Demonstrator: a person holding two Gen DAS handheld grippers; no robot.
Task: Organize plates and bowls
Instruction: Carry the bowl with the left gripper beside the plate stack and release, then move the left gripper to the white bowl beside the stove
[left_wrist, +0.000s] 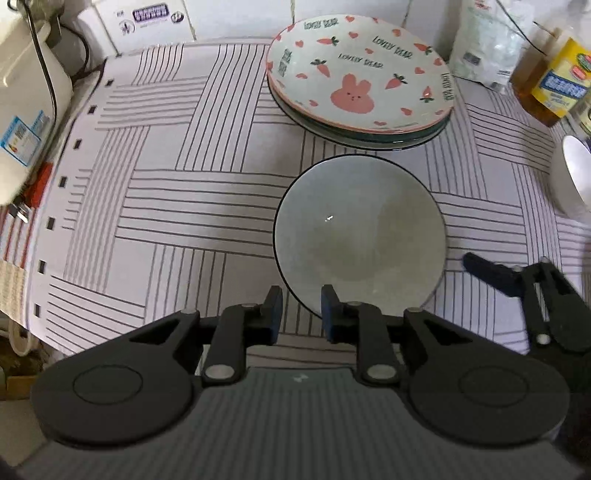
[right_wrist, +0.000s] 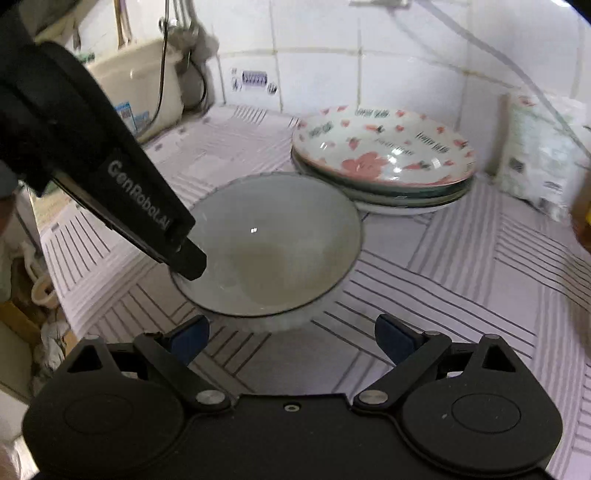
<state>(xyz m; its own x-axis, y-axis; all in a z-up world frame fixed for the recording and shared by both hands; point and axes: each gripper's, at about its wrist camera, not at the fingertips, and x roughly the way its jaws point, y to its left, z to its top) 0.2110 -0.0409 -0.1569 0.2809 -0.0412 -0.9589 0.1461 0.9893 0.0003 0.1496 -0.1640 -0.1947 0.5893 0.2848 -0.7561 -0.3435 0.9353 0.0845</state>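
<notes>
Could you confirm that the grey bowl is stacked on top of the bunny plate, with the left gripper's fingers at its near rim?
Not quite: the grey bowl sits on the striped cloth in front of the plate stack, not on the bunny plate, as the left wrist view shows. The rest holds: the left gripper has its fingers on either side of the bowl's near rim.

A bowl (left_wrist: 360, 236) sits on the cloth (left_wrist: 166, 206) just before the plate stack (left_wrist: 360, 77)

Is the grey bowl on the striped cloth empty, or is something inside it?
Empty. The grey bowl stands upright on the striped cloth, and both views show only its bare inside.
</notes>
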